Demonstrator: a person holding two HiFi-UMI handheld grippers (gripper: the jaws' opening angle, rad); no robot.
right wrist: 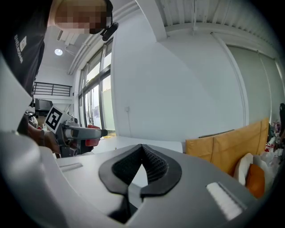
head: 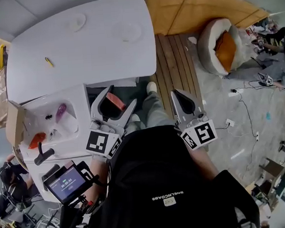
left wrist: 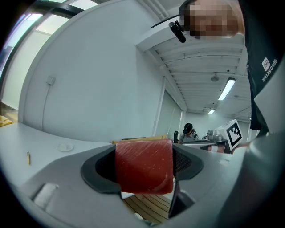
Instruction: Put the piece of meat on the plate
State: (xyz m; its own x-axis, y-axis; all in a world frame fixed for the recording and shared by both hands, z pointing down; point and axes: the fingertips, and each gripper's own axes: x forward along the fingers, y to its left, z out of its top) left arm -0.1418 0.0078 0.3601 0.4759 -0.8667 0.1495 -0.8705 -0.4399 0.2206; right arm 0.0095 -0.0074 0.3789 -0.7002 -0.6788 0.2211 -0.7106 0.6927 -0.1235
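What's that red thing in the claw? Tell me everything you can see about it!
It is a piece of meat, a chunky red block with thin pale streaks and a flat front. It looks raw. The left claw grips it on both sides, so it hangs in the air, roughly level, sticking out above and below the claw. Nothing else touches it.

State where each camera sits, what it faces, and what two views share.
Head view: on the person's head, facing steeply down at the white table; shows black top, left gripper, right gripper.
Left gripper view: on the left gripper, along jaws closed on the piece of meat.
Right gripper view: on the right gripper, along shut, empty jaws.
Shared: head and left gripper views both show the piece of meat.
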